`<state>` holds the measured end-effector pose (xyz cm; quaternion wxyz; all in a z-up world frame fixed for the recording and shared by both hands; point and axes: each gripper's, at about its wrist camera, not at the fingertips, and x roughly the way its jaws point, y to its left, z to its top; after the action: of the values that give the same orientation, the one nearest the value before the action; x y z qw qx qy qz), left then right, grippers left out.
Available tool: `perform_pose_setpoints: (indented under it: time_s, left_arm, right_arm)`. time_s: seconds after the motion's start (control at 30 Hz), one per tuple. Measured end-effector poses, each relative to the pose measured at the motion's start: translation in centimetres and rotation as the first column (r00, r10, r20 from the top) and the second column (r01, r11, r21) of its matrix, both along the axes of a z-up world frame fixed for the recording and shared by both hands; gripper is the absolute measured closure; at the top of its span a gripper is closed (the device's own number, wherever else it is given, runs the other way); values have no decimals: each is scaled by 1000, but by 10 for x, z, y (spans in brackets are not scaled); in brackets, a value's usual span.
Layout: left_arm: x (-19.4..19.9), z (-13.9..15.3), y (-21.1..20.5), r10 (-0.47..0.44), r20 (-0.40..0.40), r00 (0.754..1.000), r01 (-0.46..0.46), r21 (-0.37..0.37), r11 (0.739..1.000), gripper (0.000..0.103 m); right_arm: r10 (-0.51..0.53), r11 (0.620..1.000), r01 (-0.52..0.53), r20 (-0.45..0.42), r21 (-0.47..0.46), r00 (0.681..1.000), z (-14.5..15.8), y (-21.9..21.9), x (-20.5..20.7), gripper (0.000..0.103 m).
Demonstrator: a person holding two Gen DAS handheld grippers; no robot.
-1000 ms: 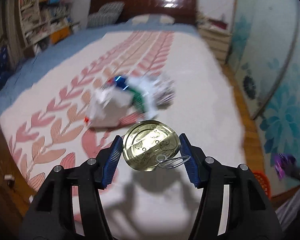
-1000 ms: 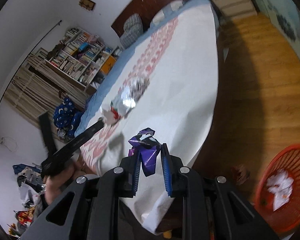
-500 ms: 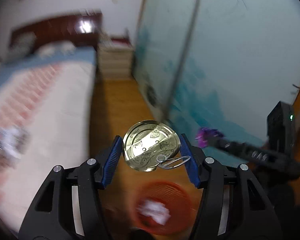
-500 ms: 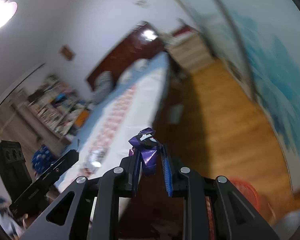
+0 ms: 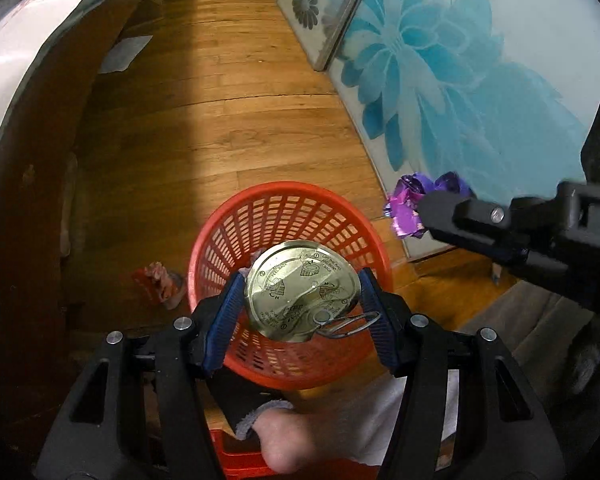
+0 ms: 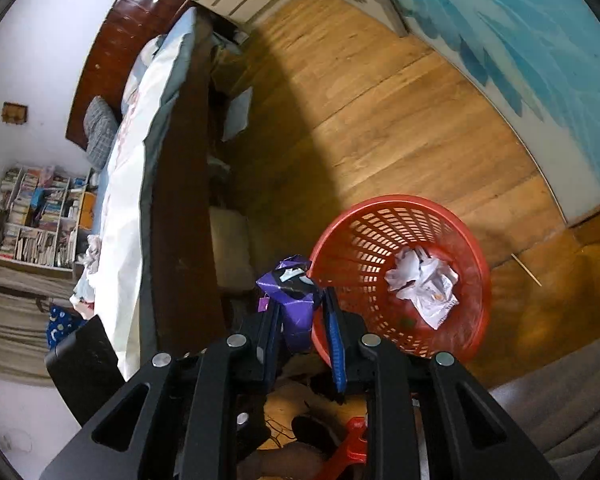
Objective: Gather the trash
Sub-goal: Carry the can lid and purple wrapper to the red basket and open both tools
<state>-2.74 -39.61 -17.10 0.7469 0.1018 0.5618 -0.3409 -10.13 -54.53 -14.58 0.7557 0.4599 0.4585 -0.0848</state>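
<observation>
Two pieces of trash are held now, one in each tongs. The left tongs (image 5: 302, 308) pinch a round golden can lid (image 5: 300, 290) by its edges, with the face of the lid turned to the camera and its pull ring (image 5: 350, 323) hanging at the lower right. In the left wrist view the red basket (image 5: 236, 216) lies directly behind and below the lid, so the lid appears to be over the opening. The right tongs (image 6: 302, 322) are pressed on a crumpled purple wrapper (image 6: 294, 294). In the right wrist view the basket (image 6: 476, 264) is to the right of the wrapper; the wrapper seems to be just at the left rim, not clearly above the opening. Crumpled white paper (image 6: 422, 282) already lies inside. I judge that the left hand is better placed to release first, while the right hand needs a small move to the right. A small red-and-white scrap (image 5: 158, 282) lies on the wooden floor (image 5: 260, 80) beside the basket.
</observation>
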Motion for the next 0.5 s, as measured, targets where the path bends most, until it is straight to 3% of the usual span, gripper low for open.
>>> perform_pose_setpoints:
  time_s: [0.03,0.07,0.1,0.2,0.5]
  left_arm:
    - [-3,0,0,0,1,1000,0,-2,1000,44]
    - [-3,1,-1,-5,1,1000,5,-3,1000,43]
    - [-5,1,-2,-11,4,1000,11,6,1000,38]
    - [-9,8,3,-18,38,999,18,17,1000,30]
    - [-9,32,24,-6,82,997,5,11,1000,22]
  right_arm:
    - [-6,1000,6,12,-1,1000,2,0,1,57]
    - [-13,1000,13,26,-4,1000,5,0,1,38]
    - [-12,1000,12,33,0,999,6,5,3,35]
    - [-17,1000,17,41,2,999,11,11,3,35]
    - [-40,999,41,75,-19,996,24,11,-2,35]
